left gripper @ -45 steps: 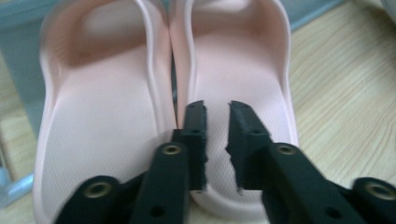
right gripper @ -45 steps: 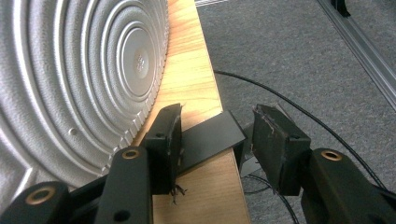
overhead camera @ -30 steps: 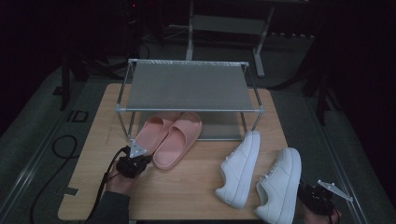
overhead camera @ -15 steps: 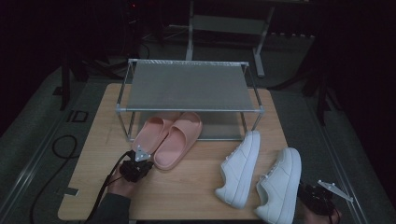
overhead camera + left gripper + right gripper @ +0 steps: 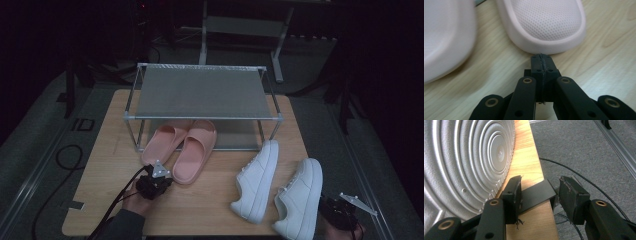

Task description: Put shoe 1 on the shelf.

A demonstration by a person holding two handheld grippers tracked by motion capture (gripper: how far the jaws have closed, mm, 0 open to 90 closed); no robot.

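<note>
Two pink slippers (image 5: 182, 150) and two white shoes (image 5: 280, 190) sit on the counter (image 5: 210, 210); the left gripper (image 5: 155, 181) is closed and empty, the right gripper (image 5: 345, 212) open and empty.

Dim high view, bright sharp gripper views

The toes of the two pink rubber slide sandals (image 5: 180, 147) lie under the top shelf of the grey metal mesh shoe rack (image 5: 202, 92), hidden from above. In the left gripper view, both sandals are cut off by the top edge. The ribbed grey sole of the white sneaker (image 5: 461, 162) runs off the top and left edges of the right gripper view. The person's right hand (image 5: 345, 232) is cut off at the bottom edge of the high view.
</note>
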